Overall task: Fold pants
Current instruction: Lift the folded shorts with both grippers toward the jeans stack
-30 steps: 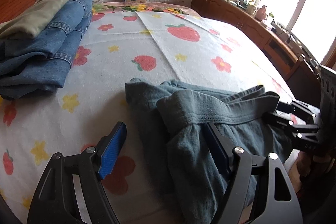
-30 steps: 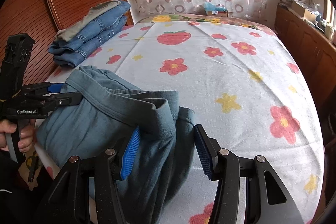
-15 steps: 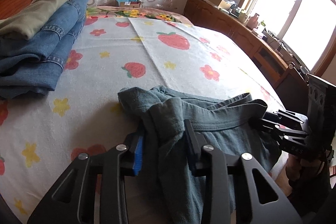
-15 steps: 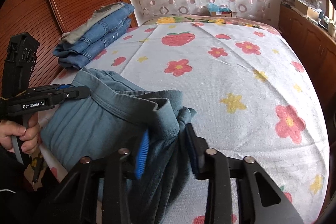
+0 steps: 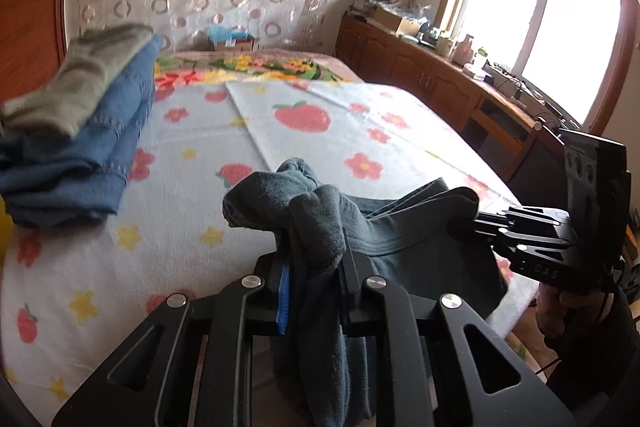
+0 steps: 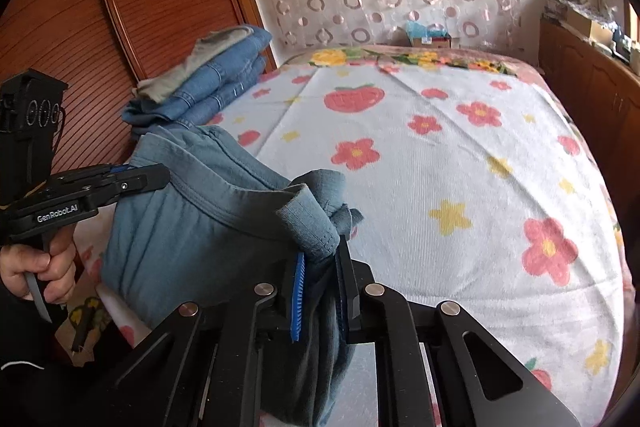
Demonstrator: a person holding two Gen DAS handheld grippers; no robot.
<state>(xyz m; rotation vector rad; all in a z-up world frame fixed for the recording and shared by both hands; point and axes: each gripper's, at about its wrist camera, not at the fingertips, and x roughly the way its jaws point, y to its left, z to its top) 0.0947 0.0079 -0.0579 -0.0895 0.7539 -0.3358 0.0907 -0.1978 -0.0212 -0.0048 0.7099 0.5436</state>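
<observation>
Pants (image 5: 320, 227) hung bunched between the left gripper (image 5: 314, 283) and right gripper (image 6: 322, 283), both just clamped shut on thick waistband folds, so a layer could slip out and spoil the fold.

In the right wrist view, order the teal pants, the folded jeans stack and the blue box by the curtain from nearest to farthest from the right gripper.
1. Teal pants: clamped in the right gripper.
2. Folded jeans stack: left bed edge, farther back.
3. Blue box: far end, under the curtain.

Glaring window (image 5: 540, 39) daylight, blurred fisheye edges.
</observation>
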